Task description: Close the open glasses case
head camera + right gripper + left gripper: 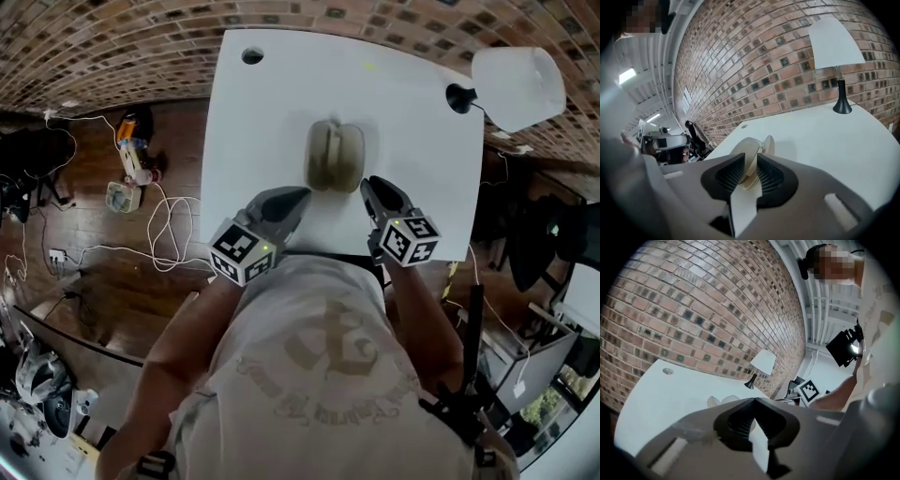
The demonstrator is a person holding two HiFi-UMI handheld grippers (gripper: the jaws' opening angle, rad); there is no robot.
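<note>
Lying open at the middle of the white table (pixel 272 112) is the glasses case (pixel 335 155). Toward the table's near edge, the left gripper (pixel 301 193) is pressed together, and the right gripper (pixel 372 184) is slightly spread around the case's rim. The shirt (pixel 328 375) lettering is too blurred to read.

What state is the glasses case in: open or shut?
Open: the glasses case shows two shells parted, a gap between them.

Beige glasses case (pixel 335 156), open, on white table (pixel 262 122)

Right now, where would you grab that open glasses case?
Probably the rim of its right half, from the near right with the right gripper: the glasses case lies spread in two halves, and that rim stands edge-on before the open jaws.
</note>
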